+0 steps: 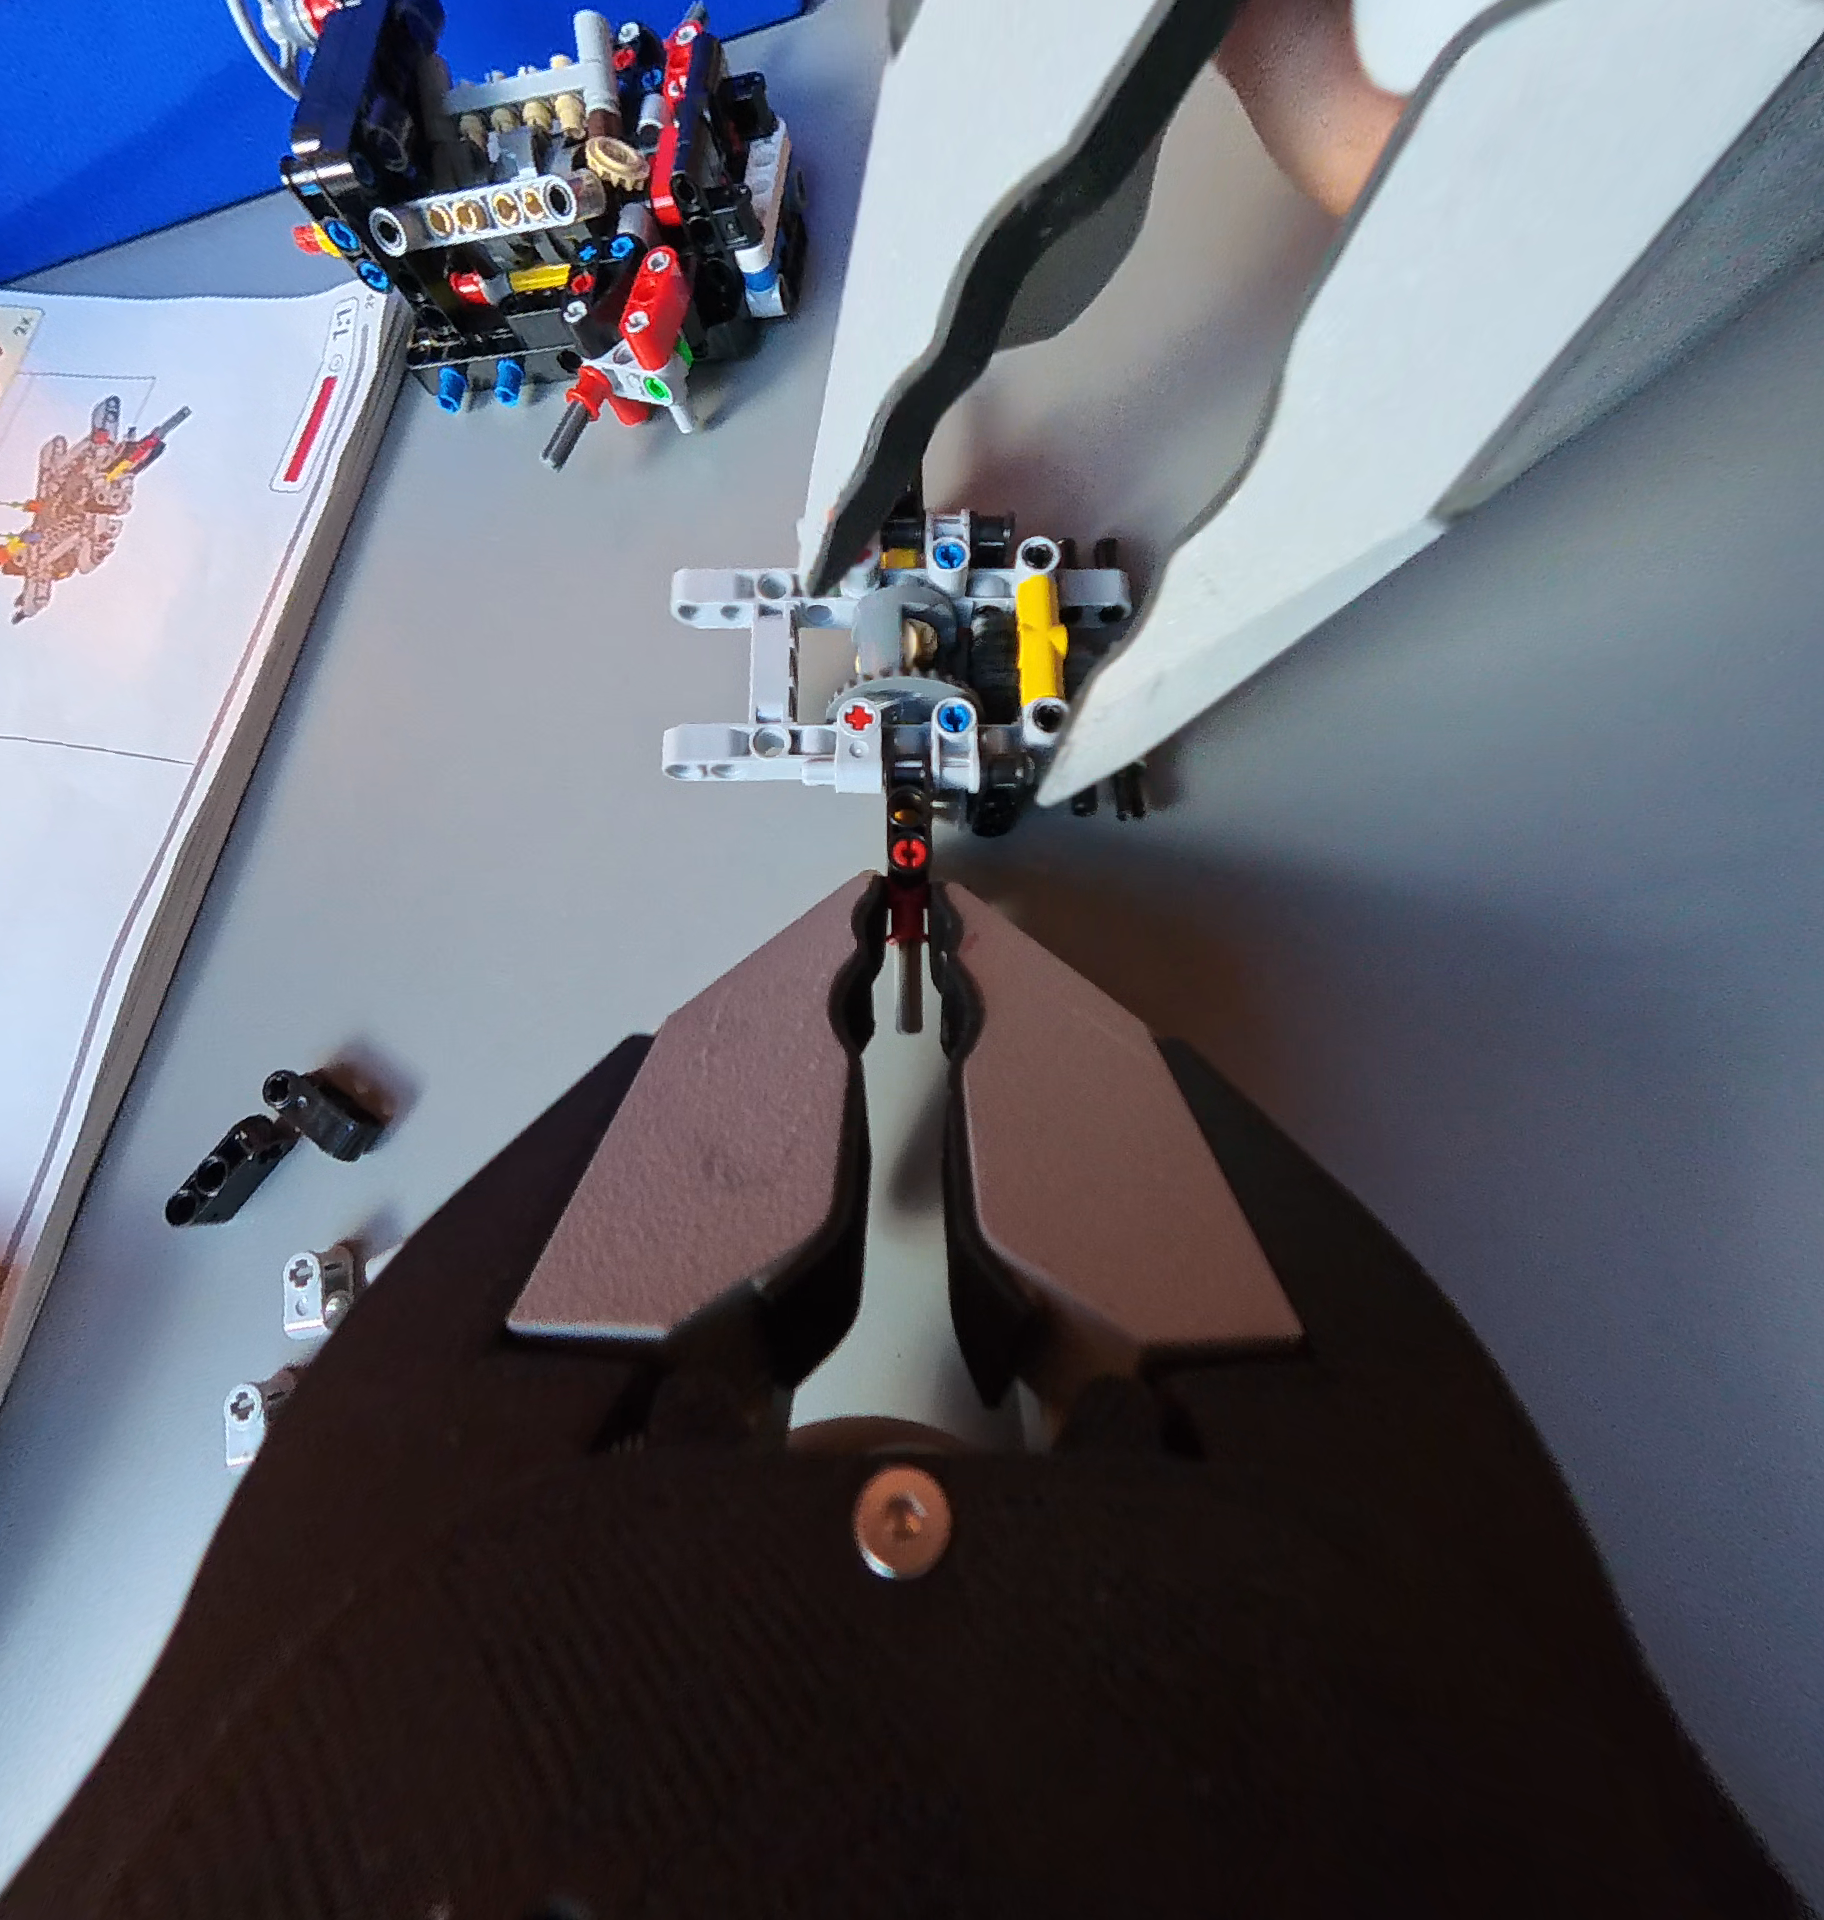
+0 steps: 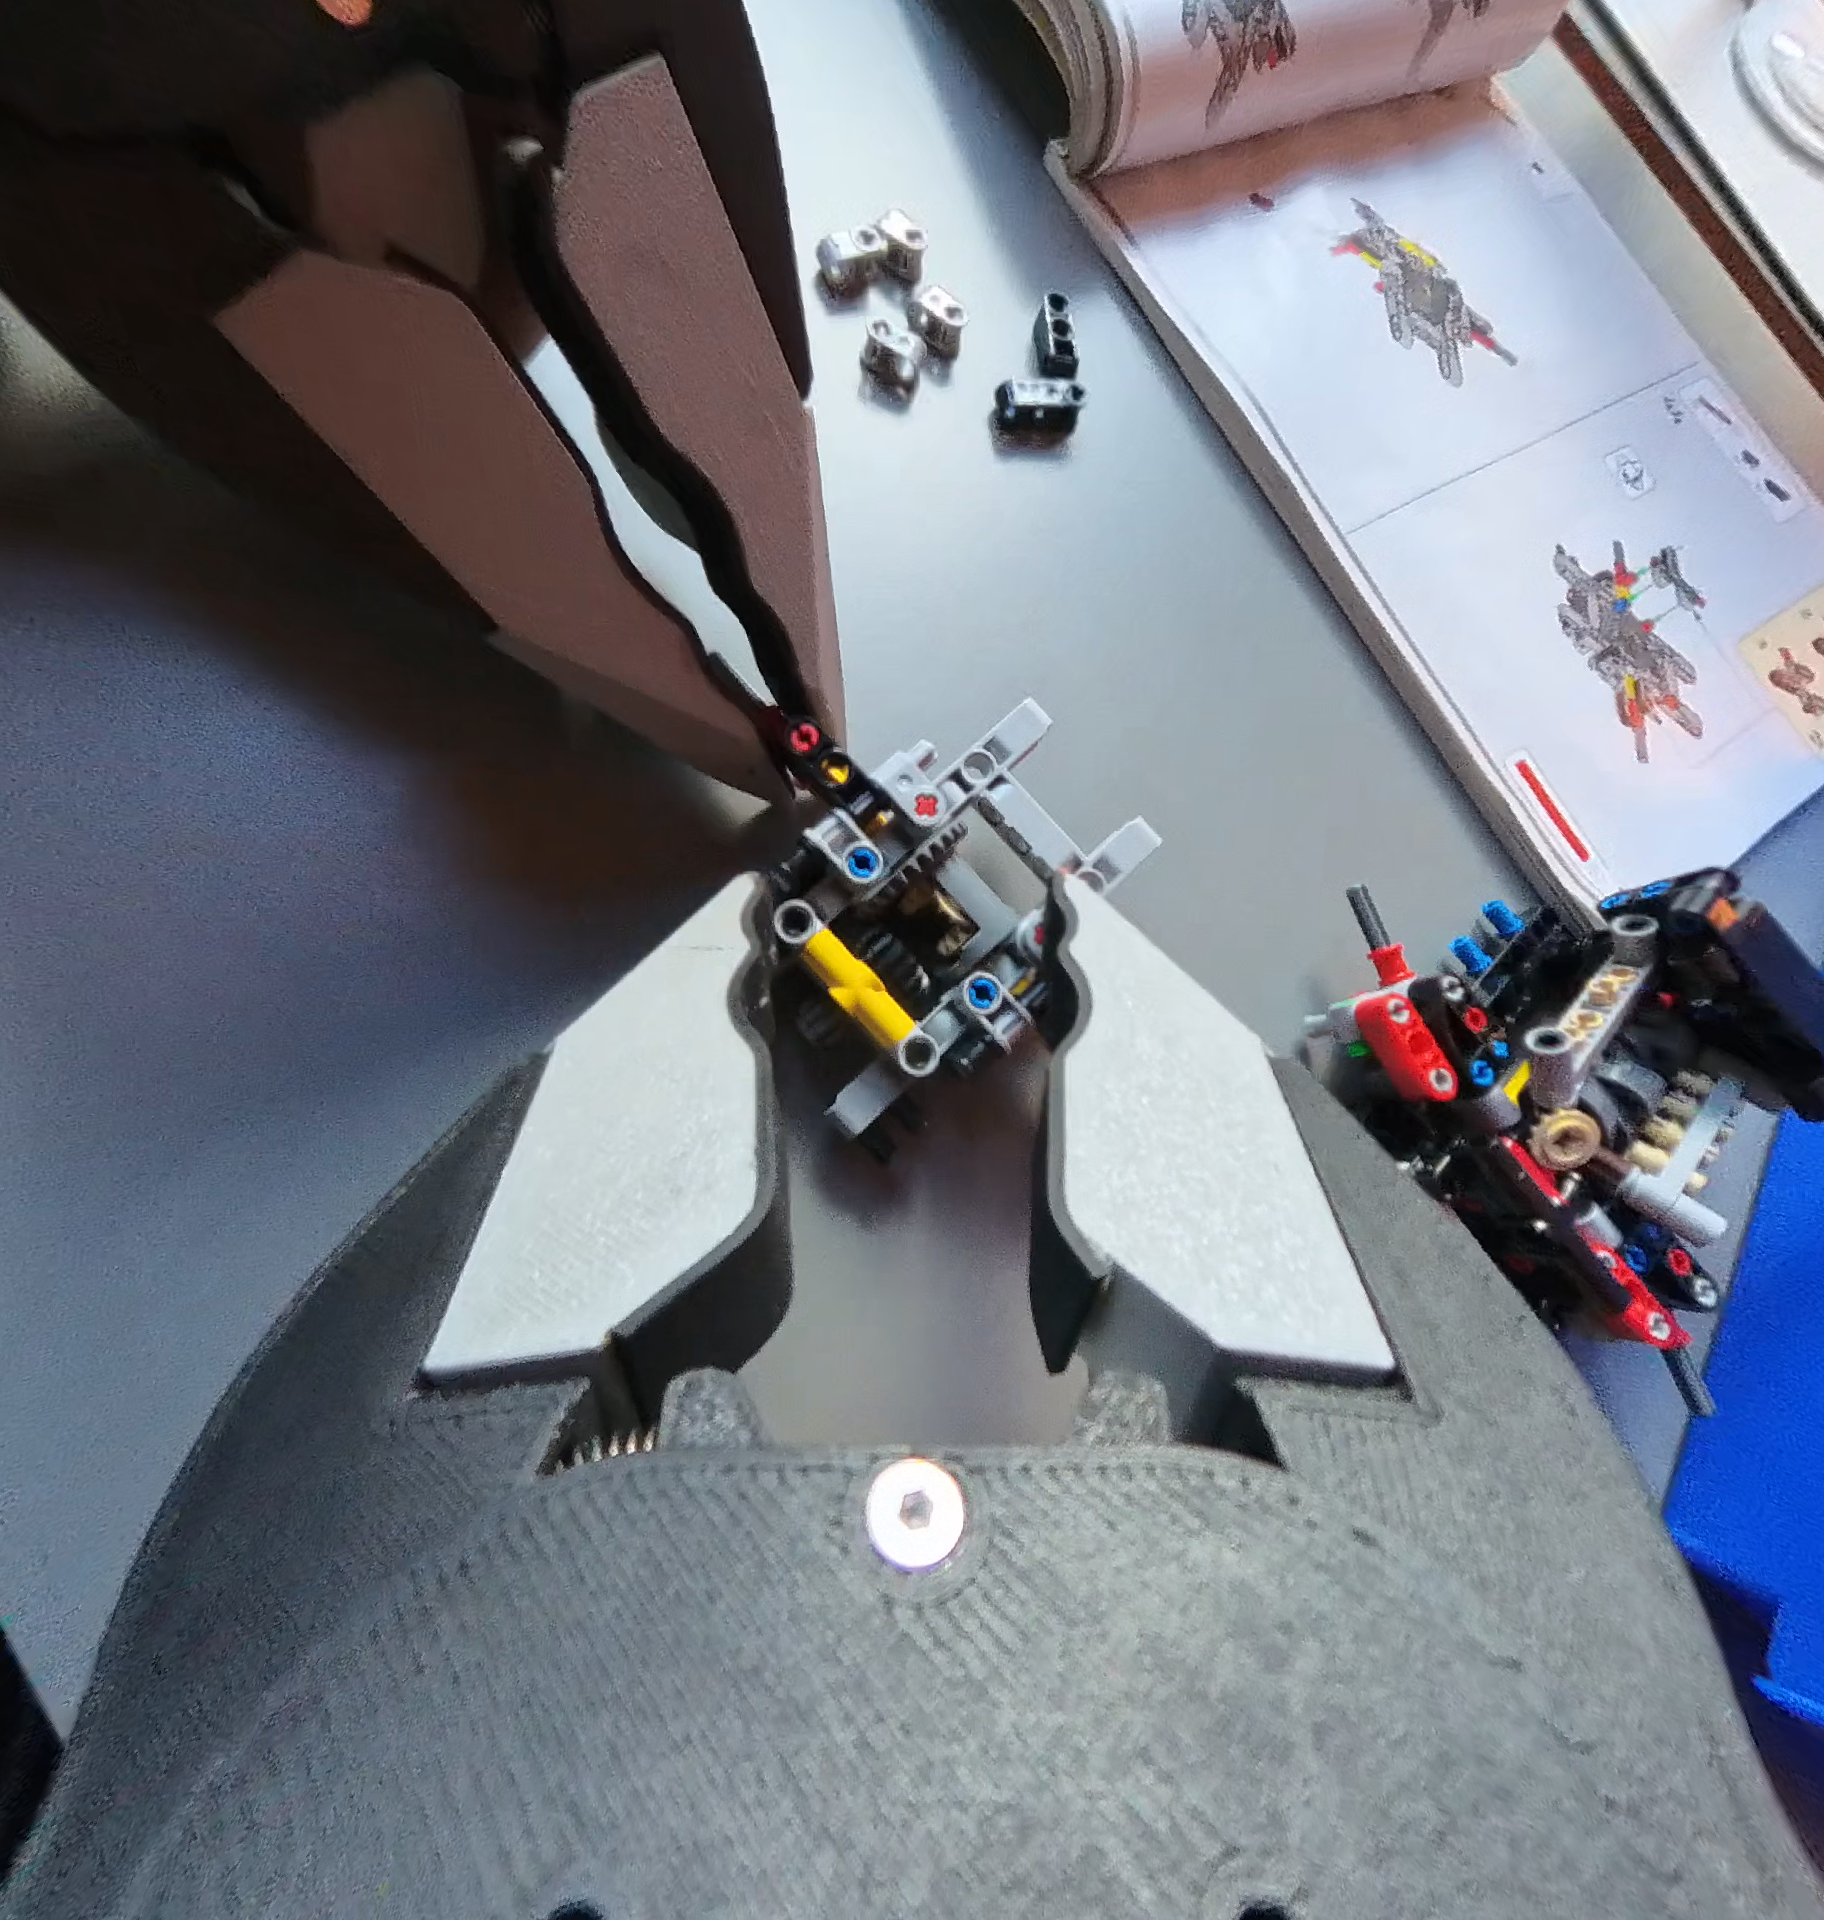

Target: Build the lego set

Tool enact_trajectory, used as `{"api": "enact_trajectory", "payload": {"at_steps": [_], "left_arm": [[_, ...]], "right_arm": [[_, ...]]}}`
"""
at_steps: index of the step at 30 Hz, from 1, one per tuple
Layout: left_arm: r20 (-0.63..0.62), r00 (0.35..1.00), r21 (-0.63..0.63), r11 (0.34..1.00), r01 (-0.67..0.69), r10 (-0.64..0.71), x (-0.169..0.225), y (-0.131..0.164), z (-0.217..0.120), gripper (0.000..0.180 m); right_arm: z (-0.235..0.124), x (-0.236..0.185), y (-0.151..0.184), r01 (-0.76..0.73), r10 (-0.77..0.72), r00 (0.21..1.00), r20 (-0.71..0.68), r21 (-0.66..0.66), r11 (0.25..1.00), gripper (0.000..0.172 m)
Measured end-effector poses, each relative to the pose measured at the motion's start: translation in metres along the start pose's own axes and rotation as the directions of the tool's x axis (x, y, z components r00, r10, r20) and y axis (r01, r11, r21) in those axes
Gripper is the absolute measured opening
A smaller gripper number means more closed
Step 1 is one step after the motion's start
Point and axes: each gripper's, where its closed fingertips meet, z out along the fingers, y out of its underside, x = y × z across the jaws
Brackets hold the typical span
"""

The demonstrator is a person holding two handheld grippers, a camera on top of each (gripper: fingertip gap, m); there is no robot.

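Between your two claws sat a small grey building-brick gear frame (image 1: pixel 918 665) on the grey table (image 1: pixel 534 831), and everything turned on how it lay. Your left claw (image 1: pixel 906 914) was pressed nearly together, pinching a thin black link with a red bush and grey axle (image 1: pixel 906 883); that link ran straight away from the claw along its own line and met the near edge of the frame, so the long axis of the pinched piece pointed directly into the frame. Your right claw (image 2: pixel 903 966) was spread wide and straddled the frame from the opposite side, one finger (image 1: pixel 1116 707) at the end with the yellow piece (image 1: pixel 1038 634), the other (image 1: pixel 866 520) at the far edge. Whether those fingers truly pressed on the frame was hard to judge: the pads hid the contact on both sides. Of the two claws, the right was the one around the frame, the left only at its outlying link. Farther off on the left lay a larger multicoloured brick model (image 1: pixel 555 229), an open instruction booklet (image 1: pixel 108 675), two loose black connectors (image 1: pixel 274 1143) and some small grey ones (image 1: pixel 310 1288), partly cut off by the left claw's body. A person's hand behind the right claw was mostly hidden.
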Motion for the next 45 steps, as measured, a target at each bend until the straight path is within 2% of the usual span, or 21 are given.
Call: {"api": "enact_trajectory", "payload": {"at_steps": [4,7,9,13,17,21,25,30,33,36,40,45], "left_arm": [[0.018,1.0,-0.003,1.0,0.011,-0.011,-0.001,0.0,0.0,0.005],[0.017,1.0,-0.004,1.0,0.021,-0.02,0.0,0.0,0.0,0.005],[0.016,1.0,-0.004,1.0,0.023,-0.023,0.0,0.0,0.0,0.005],[0.02,1.0,-0.004,1.0,0.016,-0.016,0.0,0.0,0.0,0.005],[0.022,1.0,-0.004,1.0,0.013,-0.013,0.0,0.0,0.0,0.005],[0.025,1.0,-0.003,1.0,-0.002,0.002,0.001,0.0,0.0,0.005],[0.017,1.0,-0.001,1.0,-0.01,0.01,0.003,-0.001,0.0,0.005],[0.009,1.0,0.0,1.0,-0.017,0.017,0.004,-0.001,0.0,0.005],[-0.01,1.0,0.003,1.0,-0.02,0.02,0.006,-0.001,0.0,0.005],[-0.019,1.0,0.004,1.0,-0.016,0.016,0.007,-0.001,0.0,0.005],[-0.035,0.999,0.005,1.0,-0.006,0.006,0.008,-0.001,0.0,0.006],[-0.054,0.999,0.006,1.0,0.001,-0.001,0.009,-0.001,0.0,0.007]], "right_arm": [[-0.004,-0.002,-0.002,-0.012,0.012,1.0,0.008,-0.006,1.0,0.039],[-0.008,0.001,-0.002,0.004,-0.004,1.0,-0.002,-0.033,0.999,0.04],[-0.007,-0.003,0.001,0.049,-0.048,0.999,0.027,-0.069,0.996,0.046],[-0.003,-0.003,0.002,0.149,-0.146,0.989,0.038,-0.1,0.984,0.035],[-0.006,-0.001,0.002,0.157,-0.153,0.987,0.049,-0.095,0.983,0.041],[-0.022,0.005,-0.002,0.109,-0.108,0.993,0.041,-0.026,0.994,0.041],[-0.022,0.001,-0.004,0.158,-0.157,0.987,0.046,-0.027,0.987,0.043],[-0.008,-0.012,-0.007,0.366,-0.355,0.928,0.112,-0.097,0.925,0.047],[-0.005,-0.009,-0.006,0.459,-0.436,0.884,0.167,-0.134,0.878,0.043],[-0.004,-0.013,-0.003,0.525,-0.479,0.837,0.266,-0.141,0.839,0.033],[0.0,-0.013,-0.003,0.59,-0.53,0.785,0.32,-0.126,0.798,0.032],[0.0,-0.013,-0.003,0.615,-0.534,0.747,0.396,-0.106,0.782,0.032]]}}
